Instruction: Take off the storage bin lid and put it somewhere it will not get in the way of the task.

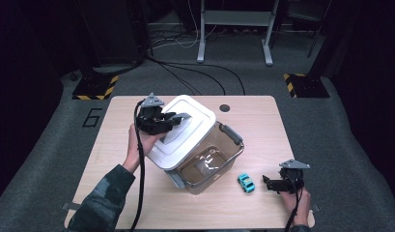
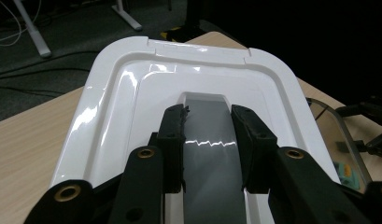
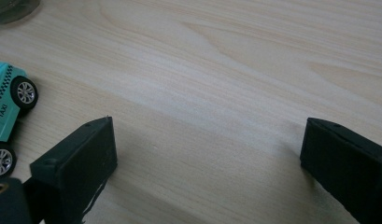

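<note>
White lid (image 1: 185, 126) — turquoise toy car (image 1: 246, 182)

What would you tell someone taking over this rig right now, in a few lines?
Left gripper: jaws shut on the grey handle of the white lid, which is tilted, partly over the box.
Right gripper: jaws open, nothing in them, low over the table beside the toy taxi.
Clear box: mid-table, opening partly uncovered.
Done: lid gripped and off its seat.
Left, probably: taxi into the box, lid back on.
</note>
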The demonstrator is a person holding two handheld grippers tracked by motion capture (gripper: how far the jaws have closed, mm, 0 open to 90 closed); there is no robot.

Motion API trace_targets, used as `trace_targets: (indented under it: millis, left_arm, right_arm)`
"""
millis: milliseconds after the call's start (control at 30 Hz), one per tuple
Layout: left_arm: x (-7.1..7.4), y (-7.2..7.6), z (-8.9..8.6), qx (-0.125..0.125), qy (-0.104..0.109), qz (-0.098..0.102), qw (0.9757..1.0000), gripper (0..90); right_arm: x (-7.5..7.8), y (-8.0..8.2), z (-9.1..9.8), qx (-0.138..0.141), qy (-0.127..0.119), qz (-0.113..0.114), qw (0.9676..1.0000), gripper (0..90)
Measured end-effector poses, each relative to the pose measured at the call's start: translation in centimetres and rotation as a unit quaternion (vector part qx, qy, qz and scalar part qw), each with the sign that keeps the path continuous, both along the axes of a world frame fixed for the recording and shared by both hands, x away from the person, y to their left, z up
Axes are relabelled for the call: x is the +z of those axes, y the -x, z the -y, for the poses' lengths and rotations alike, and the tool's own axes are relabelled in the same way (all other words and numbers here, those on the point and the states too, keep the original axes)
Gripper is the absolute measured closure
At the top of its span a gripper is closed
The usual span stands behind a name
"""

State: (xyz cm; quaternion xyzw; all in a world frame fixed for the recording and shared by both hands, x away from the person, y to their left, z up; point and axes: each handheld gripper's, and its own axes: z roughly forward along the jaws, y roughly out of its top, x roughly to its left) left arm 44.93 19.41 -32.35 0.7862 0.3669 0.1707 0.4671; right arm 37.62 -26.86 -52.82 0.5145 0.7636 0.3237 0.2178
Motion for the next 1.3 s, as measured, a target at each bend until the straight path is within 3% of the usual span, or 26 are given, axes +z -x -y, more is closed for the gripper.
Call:
trace_targets:
  millis: [933,1300]
  left_arm:
    - [0.6,-0.9,-3.8,0.046,0.003,0.001,0.9989,66.5]
    - [0.1,-1.6,-6.0,0.082,0.007,-0.007,0.9966,66.5]
  right_arm:
    - [0.0,0.0,0.0,-0.002,-0.001,0.0,1.0,3.1]
    - [0.0,0.0,0.0,-0.002,-0.001,0.0,1.0,3.1]
